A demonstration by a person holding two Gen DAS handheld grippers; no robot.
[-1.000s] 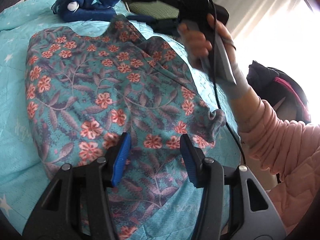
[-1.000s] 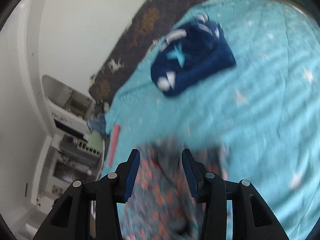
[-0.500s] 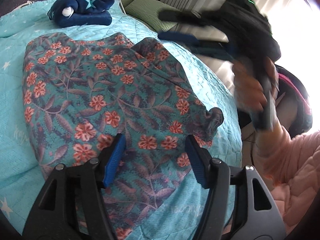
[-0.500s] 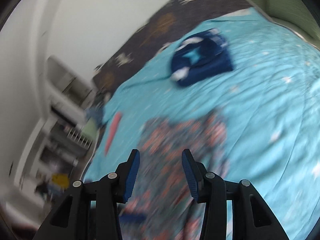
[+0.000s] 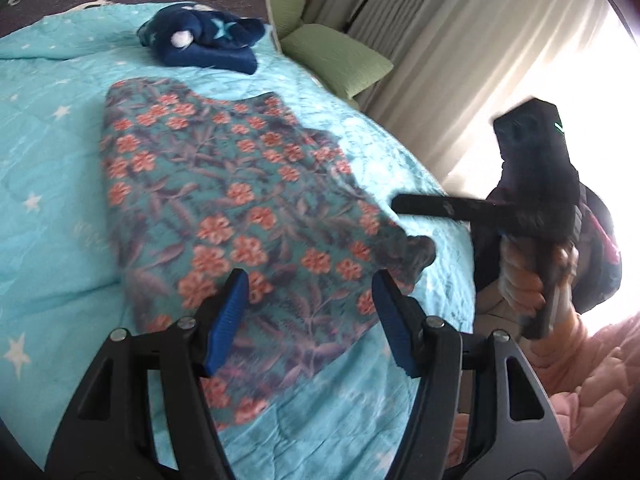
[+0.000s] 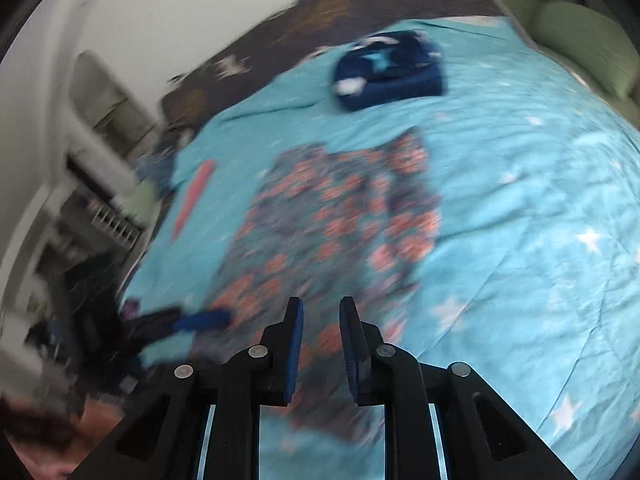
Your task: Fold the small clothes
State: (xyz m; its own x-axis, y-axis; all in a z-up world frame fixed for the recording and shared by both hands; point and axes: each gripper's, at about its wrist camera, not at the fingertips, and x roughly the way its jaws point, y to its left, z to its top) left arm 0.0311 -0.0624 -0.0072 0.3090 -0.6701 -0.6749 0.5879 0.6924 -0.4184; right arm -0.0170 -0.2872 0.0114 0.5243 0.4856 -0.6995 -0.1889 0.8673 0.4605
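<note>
A teal garment with orange flowers (image 5: 240, 200) lies spread flat on the turquoise star blanket (image 5: 52, 184); the right wrist view shows it blurred (image 6: 340, 220). My left gripper (image 5: 310, 304) is open and empty, hovering over the garment's near hem. My right gripper (image 6: 321, 326) has its jaws a small gap apart with nothing between them, above the garment's near edge. In the left wrist view the right gripper (image 5: 420, 204) hangs off the garment's right corner, held by a hand in a pink sleeve.
A folded navy garment with stars (image 5: 204, 44) lies at the far end of the blanket (image 6: 540, 240). Green cushions (image 5: 336, 56) and curtains stand at the far right. An orange strip (image 6: 194, 192) lies near the blanket's left edge. Shelves (image 6: 100, 184) stand at the left.
My right gripper swung from over the garment's far part down to its near right corner, and its jaws narrowed. My left gripper pulled back slightly and stayed open.
</note>
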